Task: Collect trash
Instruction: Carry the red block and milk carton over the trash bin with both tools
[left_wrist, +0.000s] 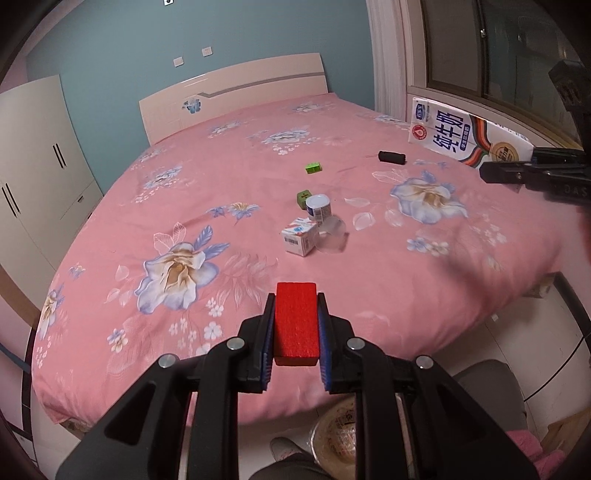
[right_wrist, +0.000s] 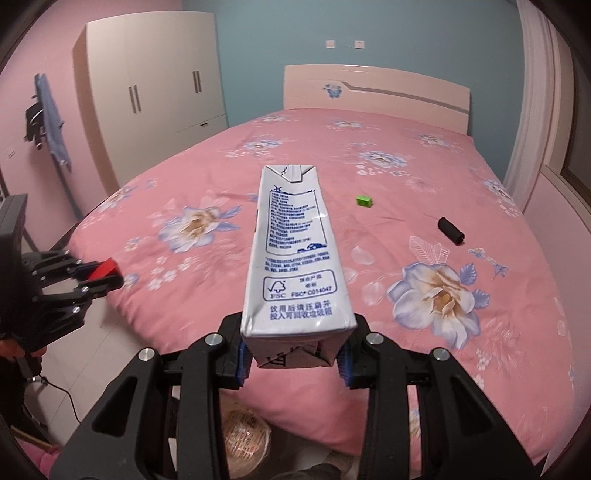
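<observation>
Above the pink floral bed (right_wrist: 480, 369), the right gripper (right_wrist: 293, 356) clamps a white milk carton (right_wrist: 295, 258) printed "FSC C014047", while the left gripper (left_wrist: 295, 332) pinches a red foam block (left_wrist: 296, 321).

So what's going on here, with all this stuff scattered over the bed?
A person is clearing trash off a pink flowered bed, with tongs in each hand. The left tongs are shut on a red foam block, and the right tongs grip a tall white milk carton. On the bedspread lie a small white carton, a white cup, two little green boxes and a black cylinder.
</observation>
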